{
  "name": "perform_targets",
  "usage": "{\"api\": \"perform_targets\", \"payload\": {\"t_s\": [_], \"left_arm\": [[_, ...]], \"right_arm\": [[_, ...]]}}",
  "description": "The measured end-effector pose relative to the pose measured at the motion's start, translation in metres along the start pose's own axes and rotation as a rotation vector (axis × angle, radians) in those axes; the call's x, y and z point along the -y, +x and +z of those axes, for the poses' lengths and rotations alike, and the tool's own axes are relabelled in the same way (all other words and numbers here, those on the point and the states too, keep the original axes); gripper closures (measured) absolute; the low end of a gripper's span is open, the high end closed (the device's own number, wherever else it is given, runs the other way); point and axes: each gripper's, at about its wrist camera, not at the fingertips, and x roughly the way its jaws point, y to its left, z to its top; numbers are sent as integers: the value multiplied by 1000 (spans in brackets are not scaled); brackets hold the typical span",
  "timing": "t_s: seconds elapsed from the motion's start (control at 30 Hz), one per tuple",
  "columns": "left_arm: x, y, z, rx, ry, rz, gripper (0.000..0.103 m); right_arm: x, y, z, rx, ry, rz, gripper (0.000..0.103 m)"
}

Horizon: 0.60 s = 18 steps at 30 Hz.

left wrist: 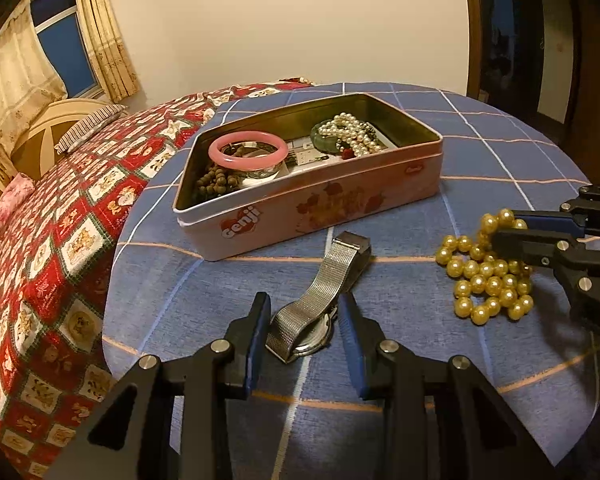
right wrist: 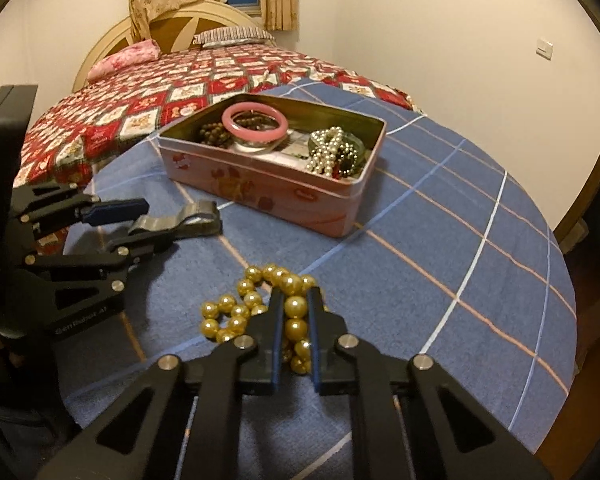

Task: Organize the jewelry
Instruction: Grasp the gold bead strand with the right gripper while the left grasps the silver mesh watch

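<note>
A silver mesh-band watch [left wrist: 300, 320] lies on the blue checked tablecloth in front of a pink tin [left wrist: 308, 208]. My left gripper [left wrist: 304, 304] straddles the watch, pads close on either side without clearly pressing. In the right wrist view the left gripper [right wrist: 156, 224] sits at the left, with the watch [right wrist: 180, 224] sticking out of it. My right gripper [right wrist: 296, 294] is shut on a strand of gold beads [right wrist: 228, 316], the rest of which lies heaped on the cloth. The open tin [right wrist: 260, 188] holds a pink bangle [left wrist: 248, 150], white pearls [left wrist: 352, 132] and brown beads [left wrist: 216, 184].
The round table's edge [left wrist: 112, 280] curves along the left, beside a bed with a red patterned quilt [left wrist: 60, 220]. Bare cloth [right wrist: 440, 260] stretches to the right of the tin. A dark doorway [left wrist: 520, 40] stands at the far right.
</note>
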Motion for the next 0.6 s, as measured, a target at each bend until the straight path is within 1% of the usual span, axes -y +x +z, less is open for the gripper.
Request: {"api": "perform_targets", "payload": {"t_s": [0.03,0.07,0.1,0.2,0.5,0.6], "left_arm": [[1,-2,1,8,2,-6,82],[2,-6,3,17,3,-21,87],[2,-8,4,19,3,-24,103],[4,-7,3,1,7,-41,103],[-12,-9,2,11,-62,-54,103],[-16,-9,5,11,-82,-95,103]], "right_arm": [[1,-1,0,4,4,-1,90],[1,-1,0,6,6,-2,90],[1,-2,1,11,9,-3,90],[3,-6,2,30,16,-7,90],[7,-12,4,56,38,-6,90],[8,-11,3,54,42,-3,90]]}}
